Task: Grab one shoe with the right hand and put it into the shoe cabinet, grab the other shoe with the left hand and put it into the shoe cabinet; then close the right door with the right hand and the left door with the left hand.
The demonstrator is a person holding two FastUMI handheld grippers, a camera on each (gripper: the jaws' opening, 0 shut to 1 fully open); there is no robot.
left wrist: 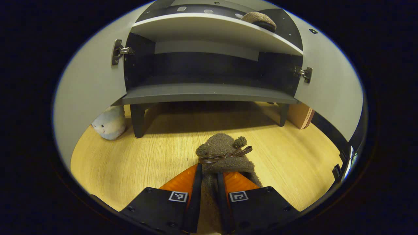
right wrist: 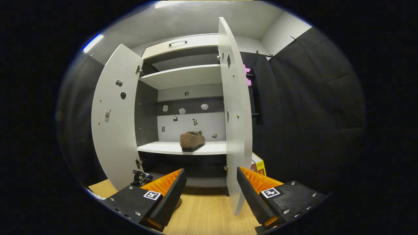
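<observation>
We are holding the left tool (left wrist: 209, 182) low over the wooden floor (left wrist: 130, 163), and its two fingers are squeezing the back of a fuzzy brown shoe (left wrist: 225, 153). The shoe is sticking out ahead of the tool, bow first. Farther ahead, the shoe cabinet (left wrist: 209, 93) is standing with both doors swung wide. A soft toy (left wrist: 109, 123) is sitting ahead to the left, by the cabinet leg. High up ahead and to the right, the first shoe (left wrist: 259, 19) is already lying on a shelf.

We are holding the right tool (right wrist: 210, 186) with its fingers spread apart and nothing between them. The right door (right wrist: 233, 114) is standing edge-on just ahead of it. Past that door, the first shoe is resting on the white shelf (right wrist: 163, 148). The left door (right wrist: 112, 124) is hanging open ahead to the left.

What could go wrong? The left tool is pinching only the soft back of the shoe, so we think the shoe could droop or slip out when we lift it. Its toe could also bump a shelf edge on the way in.

The heel is hiding between the fingers, so we are not seeing how deep the grip is. A box (right wrist: 258, 166) is peeking out from behind the right door, mostly covered.
</observation>
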